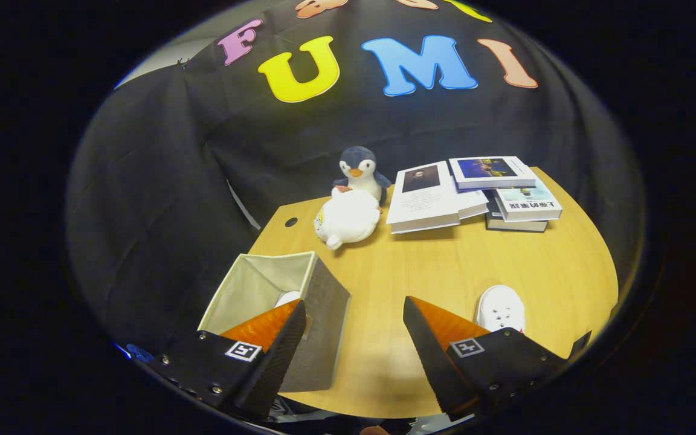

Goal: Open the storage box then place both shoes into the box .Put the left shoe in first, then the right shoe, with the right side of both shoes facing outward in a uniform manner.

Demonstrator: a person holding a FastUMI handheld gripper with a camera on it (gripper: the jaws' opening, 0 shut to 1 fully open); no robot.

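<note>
Gripper (354, 320): fingers spread wide, nothing between them, bare table (444, 266) beneath. Storage box (324, 302) open, at the left finger; a white shoe (288, 298) lies partly visible inside. Second white shoe (501, 309) on the table just beyond the right finger. Further off: white plush toy (348, 219), penguin toy (360, 169), stacked books (469, 193).
</note>
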